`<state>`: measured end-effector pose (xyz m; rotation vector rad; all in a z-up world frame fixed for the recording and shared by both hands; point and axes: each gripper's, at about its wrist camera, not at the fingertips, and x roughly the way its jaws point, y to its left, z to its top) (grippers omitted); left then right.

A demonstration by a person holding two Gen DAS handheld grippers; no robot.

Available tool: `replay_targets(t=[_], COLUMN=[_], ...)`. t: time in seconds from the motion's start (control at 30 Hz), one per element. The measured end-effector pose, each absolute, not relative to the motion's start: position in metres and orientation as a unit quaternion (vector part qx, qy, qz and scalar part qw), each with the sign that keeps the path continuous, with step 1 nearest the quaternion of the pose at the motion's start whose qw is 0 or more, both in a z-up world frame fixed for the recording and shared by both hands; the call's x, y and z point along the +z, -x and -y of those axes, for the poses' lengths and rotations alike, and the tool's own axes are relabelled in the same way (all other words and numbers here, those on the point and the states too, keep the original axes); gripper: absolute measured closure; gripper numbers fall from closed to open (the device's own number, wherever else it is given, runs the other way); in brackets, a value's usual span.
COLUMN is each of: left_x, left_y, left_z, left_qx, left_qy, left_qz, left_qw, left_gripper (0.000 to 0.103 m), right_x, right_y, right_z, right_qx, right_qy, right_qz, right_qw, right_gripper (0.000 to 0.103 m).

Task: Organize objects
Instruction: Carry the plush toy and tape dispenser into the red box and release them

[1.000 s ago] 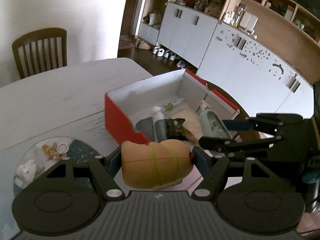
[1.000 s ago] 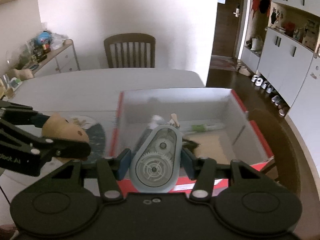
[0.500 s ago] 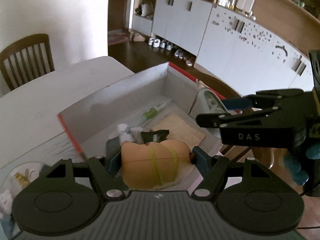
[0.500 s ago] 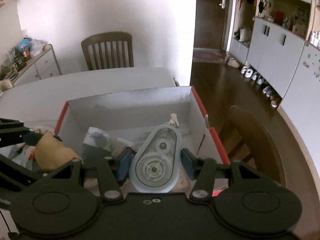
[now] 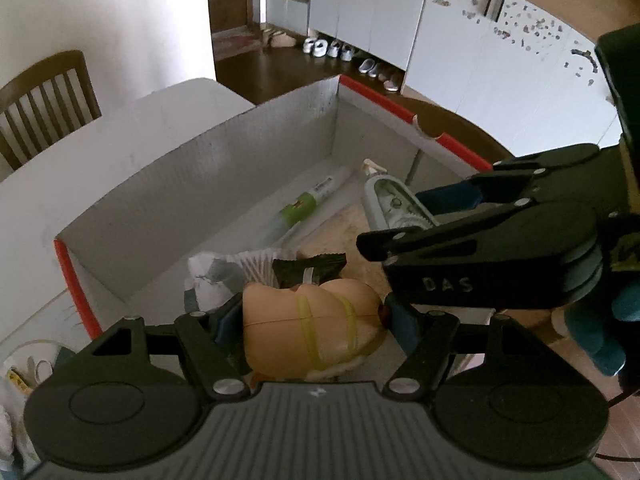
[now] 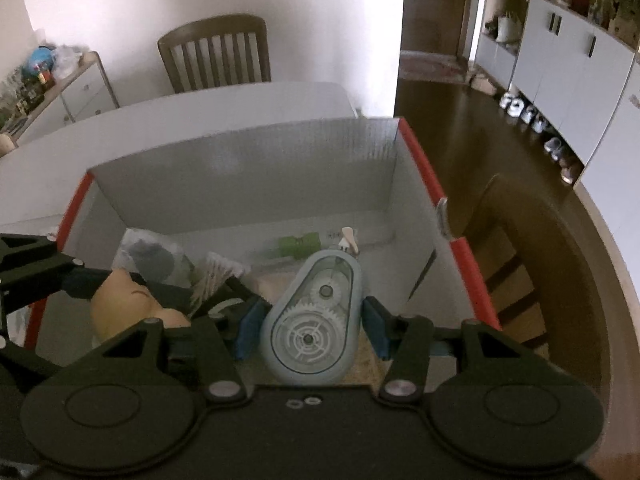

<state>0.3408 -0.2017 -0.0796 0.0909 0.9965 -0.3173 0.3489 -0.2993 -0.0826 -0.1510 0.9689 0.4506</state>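
My left gripper (image 5: pixel 312 320) is shut on a tan squishy bread-like toy (image 5: pixel 308 328) with yellow-green bands, held over the near part of the red-rimmed white box (image 5: pixel 200 168). The toy also shows in the right wrist view (image 6: pixel 120 300). My right gripper (image 6: pixel 312 328) is shut on a pale blue correction tape dispenser (image 6: pixel 314 324) with visible gears, held inside the box (image 6: pixel 248 160); it also shows in the left wrist view (image 5: pixel 394 206).
In the box lie a green-and-white tube (image 5: pixel 308 204), a dark wrapper (image 5: pixel 308 266), white paper cups (image 5: pixel 256 264) and a tan mat (image 5: pixel 344 232). A plate with small items (image 5: pixel 24 364) sits left. A wooden chair (image 6: pixel 216 56) stands behind the table.
Both grippers have moved forward and down over the box, each still holding its object. The box now fills both views.
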Motion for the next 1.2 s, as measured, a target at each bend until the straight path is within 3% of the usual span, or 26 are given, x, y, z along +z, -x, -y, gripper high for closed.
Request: replay_targets(t=[0.6, 1.2], left_x=[-0.105, -0.086], left_y=[-0.359, -0.335], left_z=[0.191, 0.189], left_qx=[-0.145, -0.145], left_qy=[-0.019, -0.008], left_qz=[-0.512, -0.475], left_qw=[0.846, 0.868], left_gripper=[0.027, 0.025], right_x=[-0.106, -0.066], right_y=[-0.357, -0.329], right_z=[0.295, 0.300], right_qx=[0.206, 0.241], right_qy=[0.073, 0.092], right_qz=[-0.502, -0.461], right_qw=[0.837, 0.849], right_gripper=[0.048, 0.038])
